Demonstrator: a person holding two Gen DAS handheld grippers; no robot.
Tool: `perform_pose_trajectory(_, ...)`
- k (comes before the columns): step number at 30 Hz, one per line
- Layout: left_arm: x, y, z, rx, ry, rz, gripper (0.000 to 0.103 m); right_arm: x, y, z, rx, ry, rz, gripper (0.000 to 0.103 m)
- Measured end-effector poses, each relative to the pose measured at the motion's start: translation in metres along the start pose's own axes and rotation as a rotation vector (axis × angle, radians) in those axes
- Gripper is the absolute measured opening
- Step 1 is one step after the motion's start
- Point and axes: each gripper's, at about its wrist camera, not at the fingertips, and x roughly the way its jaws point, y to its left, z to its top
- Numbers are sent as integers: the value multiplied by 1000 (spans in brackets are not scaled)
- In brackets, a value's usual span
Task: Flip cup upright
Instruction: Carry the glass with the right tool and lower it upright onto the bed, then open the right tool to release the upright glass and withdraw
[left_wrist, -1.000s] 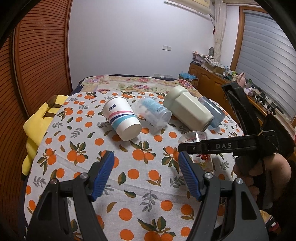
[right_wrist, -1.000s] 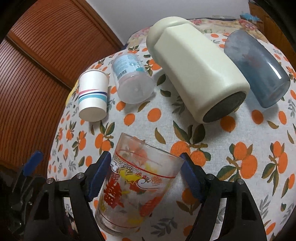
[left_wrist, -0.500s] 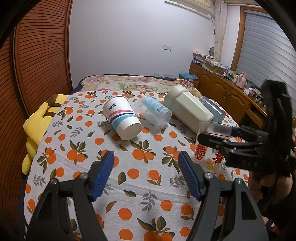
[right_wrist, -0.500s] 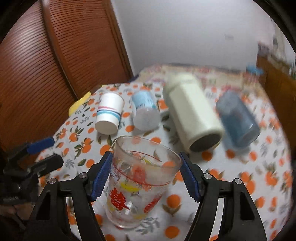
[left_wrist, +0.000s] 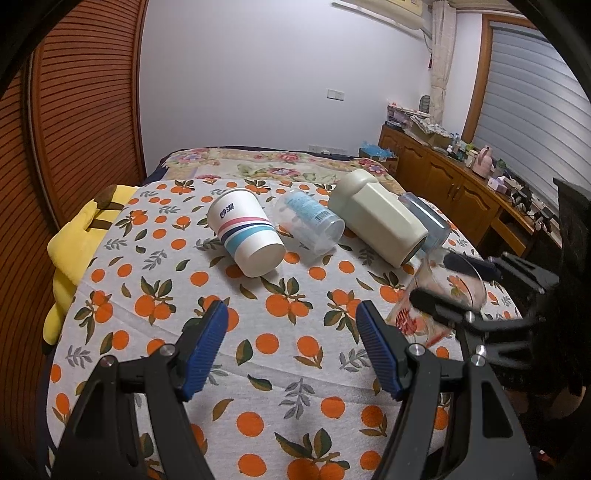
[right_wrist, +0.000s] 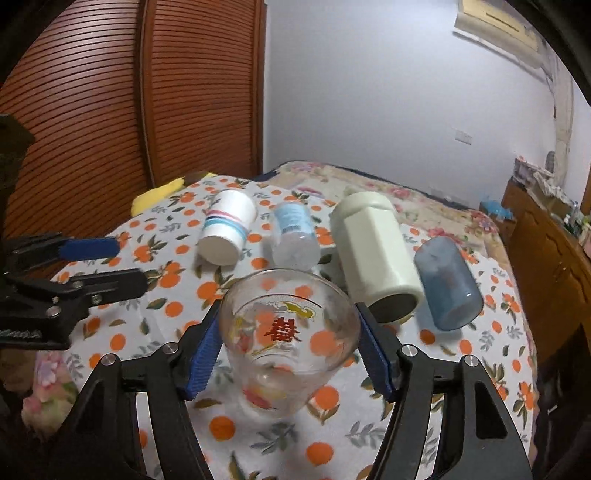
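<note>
My right gripper (right_wrist: 288, 350) is shut on a clear glass cup (right_wrist: 288, 332) printed with a red character and orange fruit. The cup stands mouth-up between the blue pads, its base at or just above the cloth. In the left wrist view the same cup (left_wrist: 436, 306) shows at the right, tilted slightly, held by the right gripper (left_wrist: 447, 284). My left gripper (left_wrist: 291, 347) is open and empty over the orange-print tablecloth (left_wrist: 184, 295); it also shows at the left in the right wrist view (right_wrist: 96, 266).
Lying on their sides at the back are a striped paper cup (left_wrist: 245, 232), a clear plastic cup (left_wrist: 310, 221), a cream container (left_wrist: 380, 225) and a blue tumbler (left_wrist: 432, 221). A yellow plush (left_wrist: 74, 240) lies at the left edge. A wooden cabinet (left_wrist: 461, 192) runs along the right.
My right gripper has rotated the glass cup from tilted to mouth-up and lowered it toward the cloth. My left gripper has stayed open in place.
</note>
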Motion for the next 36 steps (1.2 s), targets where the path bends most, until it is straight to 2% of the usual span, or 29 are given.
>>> perform_pose_trajectory(2, -1, 1, 0, 0, -2, 0, 71, -3, 4, -2, -9, 1, -23, 70)
perform_pose_trajectory(8, -2, 1, 1, 0, -4, 1, 71, -6, -4, -1, 44, -3, 7, 71)
perform_pose_trajectory(15, -5, -1, 3, 0, -7, 4, 71, -10, -4, -1, 51, -13, 18, 72)
perform_pose_trajectory(19, -8, -4, 5, 6, -13, 1, 71, -19, -3, 1, 52, -35, 21, 77)
perform_pose_trajectory(28, -18, -13, 8, 16, -34, -9, 71, -33, -5, 4, 67, -63, 22, 78)
perform_pose_trajectory(34, -33, -26, 9, 51, -81, -13, 71, -49, -10, -1, 95, -85, 13, 79)
perform_pose_trajectory(36, -42, -30, 8, 66, -112, -6, 72, -57, -12, -4, 117, -99, 2, 83)
